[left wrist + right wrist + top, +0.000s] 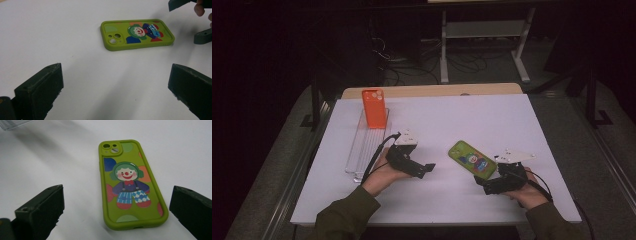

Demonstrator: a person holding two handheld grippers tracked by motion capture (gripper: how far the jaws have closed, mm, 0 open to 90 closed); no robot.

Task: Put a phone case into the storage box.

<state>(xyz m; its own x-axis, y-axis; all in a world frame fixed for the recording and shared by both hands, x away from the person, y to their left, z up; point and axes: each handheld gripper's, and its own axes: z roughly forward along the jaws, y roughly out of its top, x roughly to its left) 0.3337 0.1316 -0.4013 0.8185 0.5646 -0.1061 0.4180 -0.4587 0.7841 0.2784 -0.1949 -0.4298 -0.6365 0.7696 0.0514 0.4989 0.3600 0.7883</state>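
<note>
A green rubbery phone case printed with a cartoon clown [472,160] lies flat, picture side up, on the white counter [492,125], just off the tip of the right hand-held gripper [487,188]. In the high view the case sits at about eleven o'clock from that gripper, very near its jaws but apart from them. The case's long axis runs roughly from ten o'clock, where the camera cut-out is, to four o'clock, so its bottom end points toward the right hand [524,192].

In the right gripper view the case [131,185] runs away from the camera, lengthwise toward twelve o'clock, with its near end between the two black jaws. Those jaws stand spread wide with nothing pinched.

The left hand-held gripper [424,169] is also spread and empty, with bare counter between its jaws. It points toward three o'clock, and the case [137,35] lies broadside ahead of it and well clear, so the right hand is plainly the nearer one.

At the far left, an orange phone case [374,108] stands upright in a clear ribbed plastic rack [362,147], around eleven o'clock from the left hand [384,176].

Any next grasp likely turns on the green case's axis lying in line with the right gripper, whose jaws would close across its width.
</note>
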